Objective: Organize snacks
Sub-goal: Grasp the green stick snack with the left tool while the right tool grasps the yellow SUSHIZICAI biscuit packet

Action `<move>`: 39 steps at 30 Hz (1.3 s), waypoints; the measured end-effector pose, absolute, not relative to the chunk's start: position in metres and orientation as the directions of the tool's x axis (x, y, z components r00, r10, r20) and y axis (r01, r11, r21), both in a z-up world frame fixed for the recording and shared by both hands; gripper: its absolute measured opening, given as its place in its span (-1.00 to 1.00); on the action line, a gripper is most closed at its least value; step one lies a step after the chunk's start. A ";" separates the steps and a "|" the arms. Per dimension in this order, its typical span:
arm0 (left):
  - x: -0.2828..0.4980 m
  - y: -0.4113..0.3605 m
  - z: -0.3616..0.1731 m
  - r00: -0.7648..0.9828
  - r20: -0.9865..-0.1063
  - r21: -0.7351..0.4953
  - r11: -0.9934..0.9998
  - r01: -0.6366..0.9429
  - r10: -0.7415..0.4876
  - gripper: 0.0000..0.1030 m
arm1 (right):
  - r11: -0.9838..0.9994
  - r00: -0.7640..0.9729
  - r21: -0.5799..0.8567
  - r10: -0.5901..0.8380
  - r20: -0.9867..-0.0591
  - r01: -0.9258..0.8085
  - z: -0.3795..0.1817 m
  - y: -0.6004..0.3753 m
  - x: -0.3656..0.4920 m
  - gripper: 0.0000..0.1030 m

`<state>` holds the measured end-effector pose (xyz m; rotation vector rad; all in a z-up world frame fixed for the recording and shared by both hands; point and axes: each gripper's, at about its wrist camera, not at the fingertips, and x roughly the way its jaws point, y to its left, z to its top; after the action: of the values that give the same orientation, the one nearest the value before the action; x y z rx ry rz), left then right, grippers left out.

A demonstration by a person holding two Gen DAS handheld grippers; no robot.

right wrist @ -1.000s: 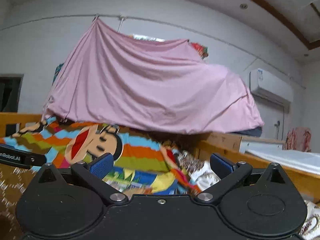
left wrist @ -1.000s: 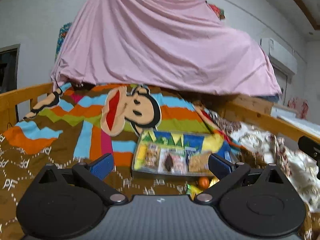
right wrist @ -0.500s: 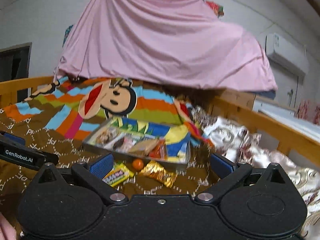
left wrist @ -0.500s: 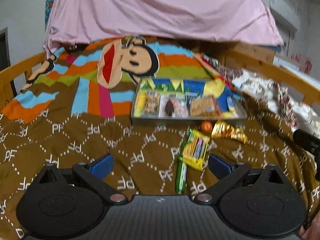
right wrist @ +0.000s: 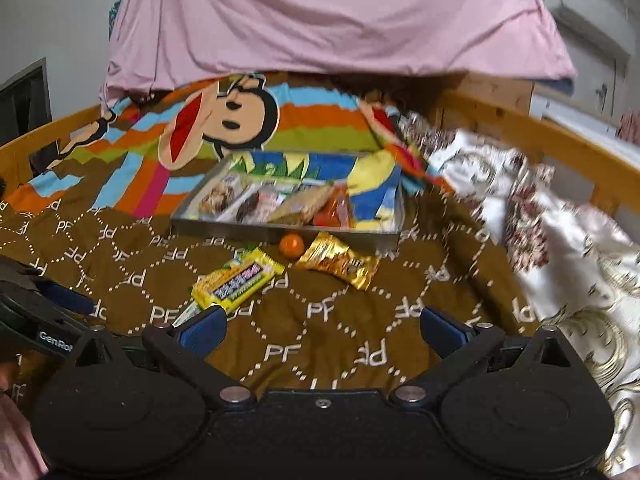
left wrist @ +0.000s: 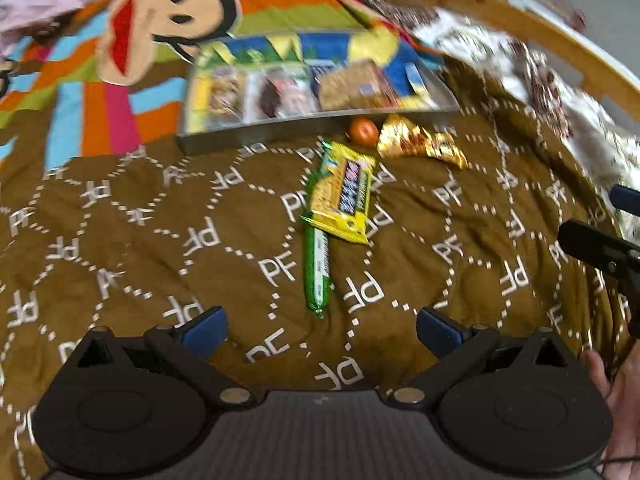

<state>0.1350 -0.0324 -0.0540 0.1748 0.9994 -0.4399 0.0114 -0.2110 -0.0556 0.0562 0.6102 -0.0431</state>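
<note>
A grey tray (left wrist: 256, 130) (right wrist: 280, 232) holding several snack packets lies on the brown bedspread. In front of it lie a yellow snack bar (left wrist: 344, 196) (right wrist: 236, 278), a green stick packet (left wrist: 317, 270) partly under it, a small orange ball (left wrist: 363, 131) (right wrist: 292, 245) and a gold wrapper (left wrist: 420, 142) (right wrist: 340, 265). My left gripper (left wrist: 320, 326) is open, just short of the green packet's near end. My right gripper (right wrist: 322, 326) is open and empty, near the yellow bar, and shows at the right edge of the left wrist view.
The bed has a wooden rail (right wrist: 560, 136) along the right and back. A pink sheet (right wrist: 340, 20) hangs behind. A white patterned cloth (right wrist: 560, 240) covers the right side. A hand (left wrist: 620, 400) shows at the lower right.
Both grippers have tilted down and moved forward towards the snacks; the loose packets in front of the tray now fill the middle of both views. Both stayed open.
</note>
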 end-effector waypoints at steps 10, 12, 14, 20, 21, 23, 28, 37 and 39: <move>0.173 -0.031 -0.077 0.383 -0.885 -0.065 0.885 0.461 -0.264 0.99 | 0.986 0.698 0.162 0.090 -0.710 0.038 -0.079 -0.223 0.055 0.99; 0.177 -0.034 -0.081 0.382 -0.887 -0.050 0.876 0.480 -0.260 0.99 | 0.982 0.684 0.188 0.119 -0.720 0.027 -0.083 -0.222 0.065 0.99; 0.180 -0.037 -0.082 0.383 -0.888 -0.032 0.865 0.501 -0.255 0.99 | 0.975 0.674 0.221 0.157 -0.722 0.009 -0.086 -0.221 0.075 0.99; 0.182 -0.050 -0.083 0.379 -0.891 0.026 0.803 0.595 -0.252 0.99 | 0.917 0.655 0.394 0.337 -0.676 -0.065 -0.098 -0.216 0.119 0.99; 0.182 -0.053 -0.082 0.381 -0.889 0.039 0.787 0.616 -0.254 0.99 | 0.904 0.645 0.424 0.360 -0.674 -0.061 -0.101 -0.216 0.129 0.99; 0.183 -0.055 -0.082 0.389 -0.890 0.070 0.770 0.634 -0.239 0.99 | 0.878 0.637 0.477 0.394 -0.662 -0.048 -0.107 -0.214 0.147 0.99; 0.192 -0.050 -0.087 0.379 -0.899 0.067 0.787 0.613 -0.219 0.99 | 0.861 0.617 0.506 0.425 -0.663 -0.049 -0.119 -0.204 0.182 0.99; 0.204 -0.041 -0.089 0.371 -0.897 0.014 0.822 0.569 -0.241 0.98 | 0.875 0.587 0.484 0.406 -0.700 -0.027 -0.135 -0.188 0.214 0.99; 0.206 -0.040 -0.090 0.374 -0.895 0.010 0.826 0.564 -0.244 0.94 | 0.891 0.588 0.454 0.381 -0.714 -0.025 -0.136 -0.182 0.216 0.98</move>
<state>0.2056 -0.0399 -0.0903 0.3406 1.0703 -0.5306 0.2159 -0.1821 -0.1362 0.4241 0.9183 0.2449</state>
